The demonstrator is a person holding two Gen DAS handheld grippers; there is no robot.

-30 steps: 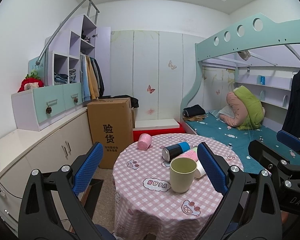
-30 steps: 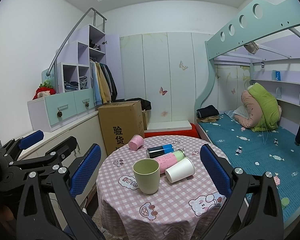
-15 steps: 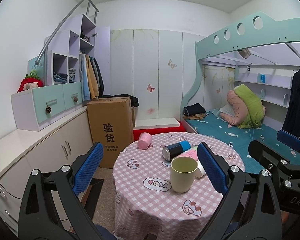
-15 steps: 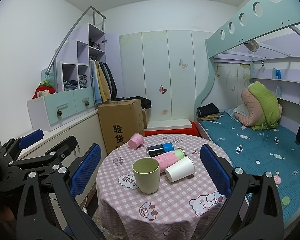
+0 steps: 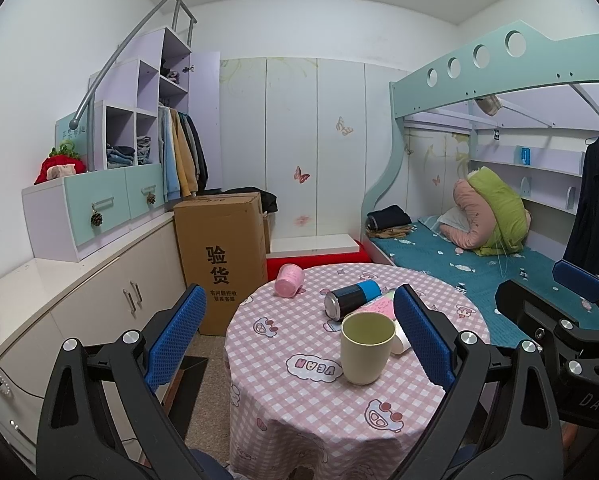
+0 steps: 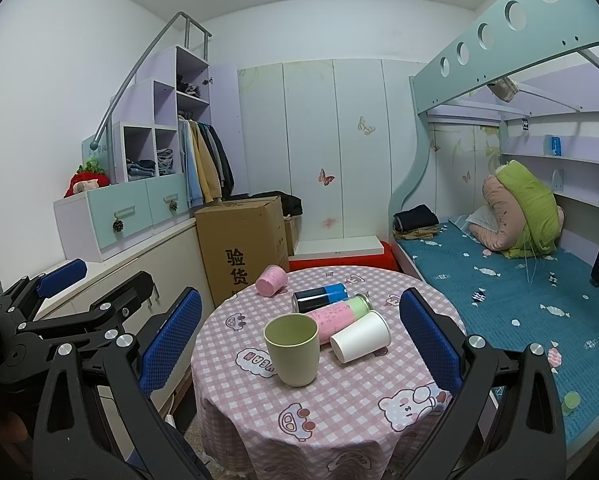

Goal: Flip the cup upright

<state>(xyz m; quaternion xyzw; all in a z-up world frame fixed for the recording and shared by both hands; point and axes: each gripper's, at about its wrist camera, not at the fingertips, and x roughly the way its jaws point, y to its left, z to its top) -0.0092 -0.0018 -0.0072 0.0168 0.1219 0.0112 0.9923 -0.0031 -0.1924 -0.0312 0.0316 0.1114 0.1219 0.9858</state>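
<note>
A: How far along is this looking?

B: The green cup (image 6: 292, 349) is standing upright, mouth up, near the middle of the round table (image 6: 339, 420) — so one cup seems done. The white paper cup (image 6: 361, 341) is lying on its side just right of it, and the small pink cup (image 6: 272, 280) is lying tipped near the far left edge. Those look like what is left.

A: And the grippers?

B: Both are hanging back off the near side of the table. The left gripper (image 5: 299, 340) is showing its fingers wide apart and holding nothing; the right gripper (image 6: 299, 340) is the same — spread and empty.

A: Room to move?

B: Two cans (image 6: 331, 308) are lying touching behind the white cup, crowding it. The pink cup is sitting close to the rim, so a nudge could roll it off
</note>
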